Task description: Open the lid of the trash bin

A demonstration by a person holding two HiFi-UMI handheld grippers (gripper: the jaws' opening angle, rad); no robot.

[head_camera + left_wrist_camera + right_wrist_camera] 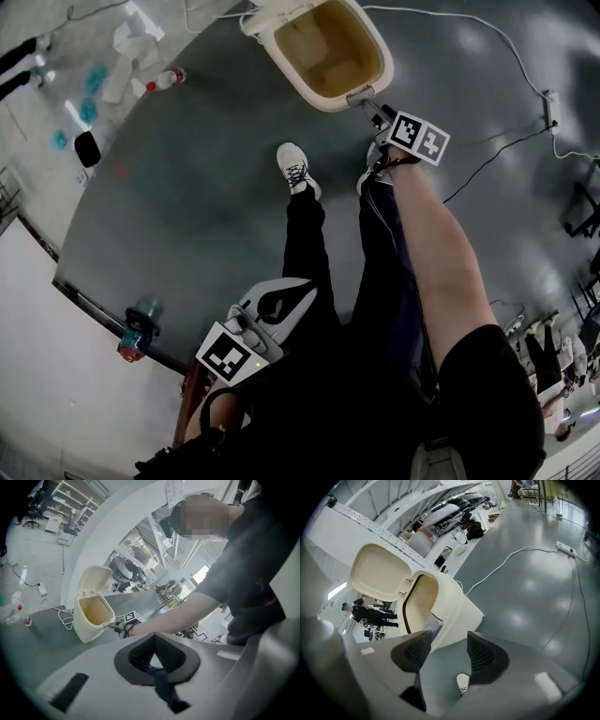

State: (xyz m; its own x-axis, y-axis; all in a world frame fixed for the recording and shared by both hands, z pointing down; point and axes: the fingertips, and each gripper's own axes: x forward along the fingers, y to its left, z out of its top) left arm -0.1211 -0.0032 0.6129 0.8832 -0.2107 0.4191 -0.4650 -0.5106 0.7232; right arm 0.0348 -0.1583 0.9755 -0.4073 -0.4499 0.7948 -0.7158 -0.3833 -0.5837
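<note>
Lid (379, 573) stands swung up behind the cream trash bin (292, 82) at top centre of the head view, so the opening step looks done. Right gripper (367, 101) sits at the bin's front rim, jaws wide apart and gripping nothing; left gripper (298, 295), lower centre, has its jaws closed and empty. Next is probably backing the right gripper clear without bumping the bin.

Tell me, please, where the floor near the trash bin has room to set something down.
Widest bare patch: the dark floor left of the white sneaker, between the red-capped bottle and the bottle at the floor's edge. A smaller one lies between the trash bin and the power strip. Crowded: the top-left corner, with scattered papers.
</note>
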